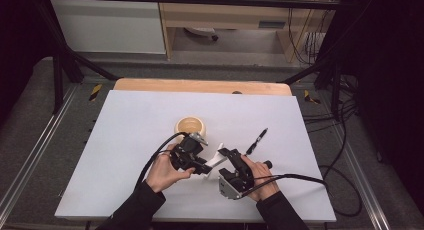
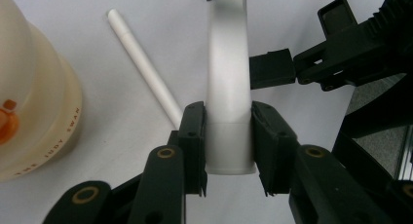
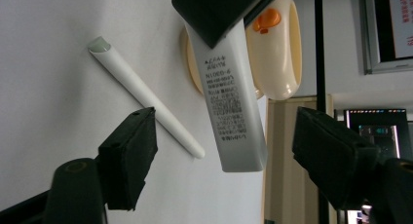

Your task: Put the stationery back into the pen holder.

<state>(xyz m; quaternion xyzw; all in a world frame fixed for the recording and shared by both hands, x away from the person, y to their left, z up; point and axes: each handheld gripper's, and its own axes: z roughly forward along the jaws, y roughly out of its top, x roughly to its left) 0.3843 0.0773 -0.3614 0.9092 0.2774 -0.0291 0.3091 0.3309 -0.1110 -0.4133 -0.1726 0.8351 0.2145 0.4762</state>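
A white tube (image 2: 226,63) with small printed text (image 3: 229,102) is held above the white table, my left gripper (image 2: 228,117) shut on its round cap end. In the high view the left gripper (image 1: 205,166) sits just in front of the bowl, with the tube (image 1: 217,158) slanting toward my right gripper (image 1: 224,153). The right gripper (image 3: 229,156) stands open, its fingers (image 3: 129,156) on either side of the tube's flat end and clear of it. A thin white stick (image 3: 146,97) lies on the table beside the tube.
A cream bowl (image 1: 190,126) stands at the table's middle, with something orange (image 3: 267,19) inside it. A black pen (image 1: 257,141) lies to the right of the grippers. The white table (image 1: 125,140) is bare at left; cables trail off its right side.
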